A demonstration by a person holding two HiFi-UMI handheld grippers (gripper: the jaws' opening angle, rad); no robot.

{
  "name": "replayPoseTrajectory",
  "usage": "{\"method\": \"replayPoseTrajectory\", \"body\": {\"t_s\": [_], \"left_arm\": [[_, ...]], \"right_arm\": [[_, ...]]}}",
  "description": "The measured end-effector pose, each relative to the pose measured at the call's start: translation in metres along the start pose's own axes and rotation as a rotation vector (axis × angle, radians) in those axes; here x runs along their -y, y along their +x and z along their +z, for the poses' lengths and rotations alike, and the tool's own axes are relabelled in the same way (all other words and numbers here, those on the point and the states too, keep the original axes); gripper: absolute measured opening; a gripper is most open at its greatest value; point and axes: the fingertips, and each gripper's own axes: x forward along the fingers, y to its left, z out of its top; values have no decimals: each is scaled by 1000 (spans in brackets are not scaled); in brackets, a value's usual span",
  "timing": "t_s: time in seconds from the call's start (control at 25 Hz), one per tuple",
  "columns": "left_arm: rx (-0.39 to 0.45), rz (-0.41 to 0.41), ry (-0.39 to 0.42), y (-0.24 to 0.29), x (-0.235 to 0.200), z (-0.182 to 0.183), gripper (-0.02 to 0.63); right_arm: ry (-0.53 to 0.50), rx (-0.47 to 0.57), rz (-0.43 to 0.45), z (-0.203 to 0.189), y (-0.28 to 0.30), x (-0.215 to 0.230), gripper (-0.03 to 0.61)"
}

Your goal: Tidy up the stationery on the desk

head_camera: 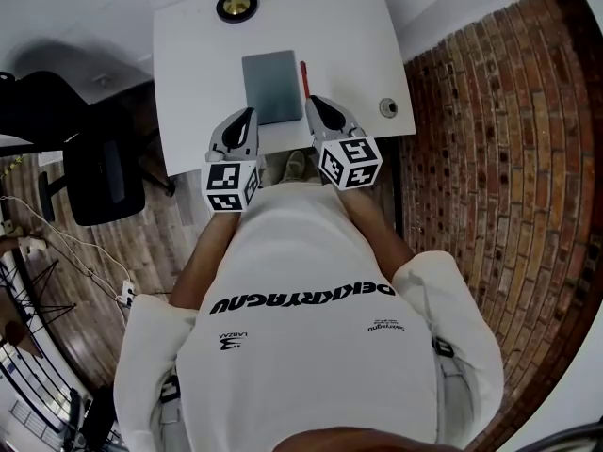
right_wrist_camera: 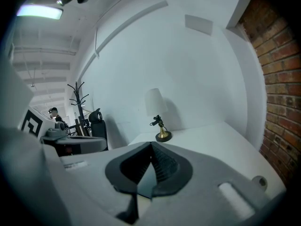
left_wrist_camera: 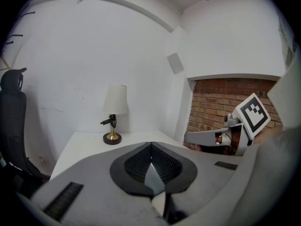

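A grey notebook (head_camera: pixel 272 86) lies flat in the middle of the white desk (head_camera: pixel 188 83), with a thin red pen (head_camera: pixel 303 75) along its right edge. My left gripper (head_camera: pixel 249 114) hovers at the notebook's near left corner, shut with nothing between its jaws; the left gripper view shows its tips (left_wrist_camera: pixel 151 145) pressed together. By the notebook's near right corner, close to the pen's near end, my right gripper (head_camera: pixel 312 103) is also shut and empty, its tips (right_wrist_camera: pixel 151 145) closed. A small round grey object (head_camera: pixel 388 107) sits near the desk's right edge.
A table lamp (head_camera: pixel 236 6) with a black and gold base stands at the desk's far edge. A black office chair (head_camera: pixel 89 163) is left of the desk, and a brick wall (head_camera: pixel 490 139) runs along the right. A coat stand (right_wrist_camera: pixel 77 102) stands further back.
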Motion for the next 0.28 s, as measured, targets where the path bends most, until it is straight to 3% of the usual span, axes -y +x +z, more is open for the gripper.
{"method": "replayPoseTrajectory", "body": {"t_s": [0.28], "left_arm": [[3,5,-5,2,-5,-1,-2]], "right_arm": [[3,-8,-1,-2,5,2,-6]]}}
